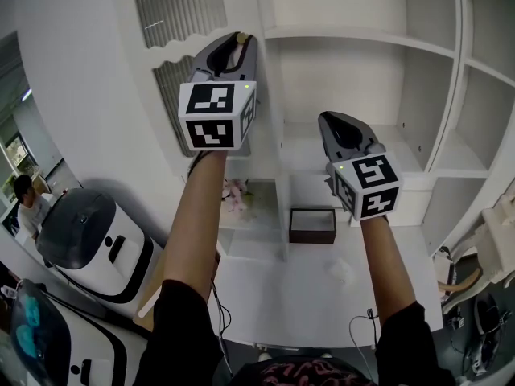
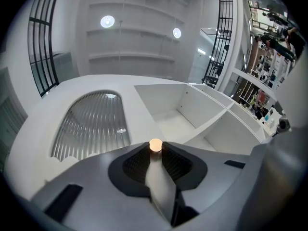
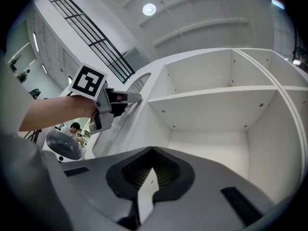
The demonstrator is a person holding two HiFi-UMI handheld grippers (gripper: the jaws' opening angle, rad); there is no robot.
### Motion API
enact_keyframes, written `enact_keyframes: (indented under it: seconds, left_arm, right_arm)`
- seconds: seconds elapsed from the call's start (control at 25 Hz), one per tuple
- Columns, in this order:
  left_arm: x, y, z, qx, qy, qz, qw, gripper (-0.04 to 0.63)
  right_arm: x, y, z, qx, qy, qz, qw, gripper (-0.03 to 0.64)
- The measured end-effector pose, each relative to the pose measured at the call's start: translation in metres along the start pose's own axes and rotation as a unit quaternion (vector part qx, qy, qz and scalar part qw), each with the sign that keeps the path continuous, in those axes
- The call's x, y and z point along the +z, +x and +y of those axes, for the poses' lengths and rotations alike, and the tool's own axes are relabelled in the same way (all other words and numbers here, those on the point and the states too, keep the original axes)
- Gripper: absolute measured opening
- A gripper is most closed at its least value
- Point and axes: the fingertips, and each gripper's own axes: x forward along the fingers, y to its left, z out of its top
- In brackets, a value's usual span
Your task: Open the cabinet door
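Observation:
The white cabinet door (image 1: 137,79) has ribbed glass panels (image 1: 179,6) and stands left of the open white shelves (image 1: 362,47). A small round wooden knob (image 2: 155,145) sits at the door's edge. My left gripper (image 1: 240,39) is raised to that edge, and in the left gripper view its jaws (image 2: 155,147) close around the knob, with the pads against it. In the right gripper view the left gripper (image 3: 129,97) shows at the door's edge. My right gripper (image 1: 338,121) hangs lower, in front of the shelves, its jaws together and empty (image 3: 153,150).
A dark open box (image 1: 312,225), pink flowers (image 1: 236,193) and a crumpled white wad (image 1: 339,270) lie on the white counter (image 1: 265,296). Two white rounded machines (image 1: 88,240) stand at the lower left, with a seated person (image 1: 28,201) beyond them. Cables hang at the counter's front.

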Motion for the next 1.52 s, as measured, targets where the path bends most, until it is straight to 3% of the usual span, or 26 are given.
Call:
enact_keyframes:
  seconds: [0.24, 0.68, 1.52]
  left_arm:
    - [0.001, -0.003, -0.001, 0.000, -0.007, -0.001, 1.0000, 0.084]
    - [0.009, -0.015, 0.001, -0.017, -0.074, -0.007, 0.9971, 0.084]
    - [0.042, -0.065, 0.008, -0.071, -0.126, -0.043, 0.9886, 0.083]
  right_arm:
    - [-0.005, -0.003, 0.001, 0.000, -0.004, 0.007, 1.000, 0.014]
    - [-0.012, -0.007, 0.000, 0.000, 0.000, 0.013, 1.000, 0.015]
    - [-0.015, -0.002, 0.021, 0.021, 0.005, 0.014, 1.000, 0.015]
